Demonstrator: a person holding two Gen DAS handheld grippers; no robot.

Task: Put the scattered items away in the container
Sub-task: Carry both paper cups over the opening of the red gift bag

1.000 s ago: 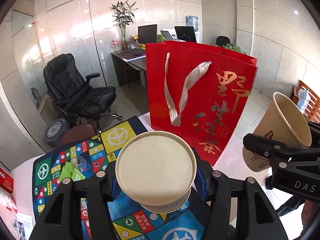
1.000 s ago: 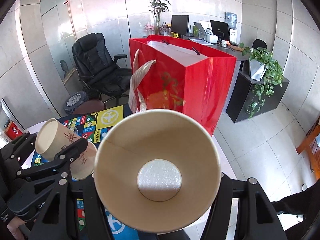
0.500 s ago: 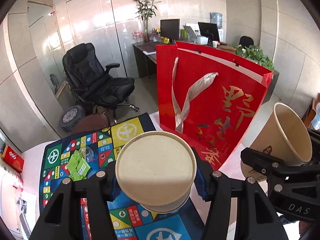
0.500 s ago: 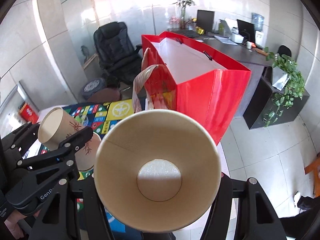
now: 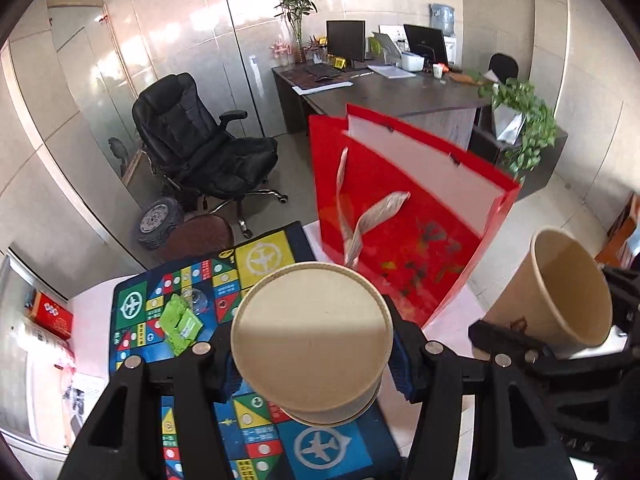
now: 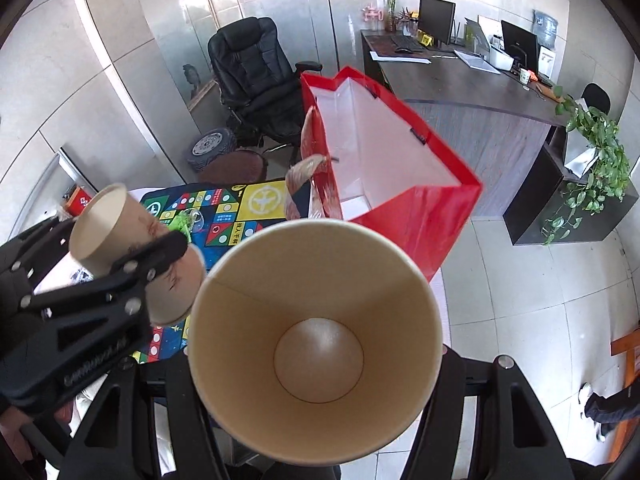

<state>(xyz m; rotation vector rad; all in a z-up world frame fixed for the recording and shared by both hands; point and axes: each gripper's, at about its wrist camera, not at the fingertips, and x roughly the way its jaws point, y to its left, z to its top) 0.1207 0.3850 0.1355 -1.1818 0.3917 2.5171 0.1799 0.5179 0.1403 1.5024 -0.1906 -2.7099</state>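
Tan paper cups are what we are gripping: the left gripper (image 5: 312,364) is clamping one bottom-forward cup (image 5: 311,340), the right gripper (image 6: 316,364) another mouth-forward cup (image 6: 316,344), both beside the red glossy paper bag (image 6: 400,168) at the table's far edge.

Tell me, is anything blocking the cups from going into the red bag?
Nothing visible is. The red bag stands open, and only air lies between its mouth and the two paper cups, one in the left gripper, one in the right gripper.
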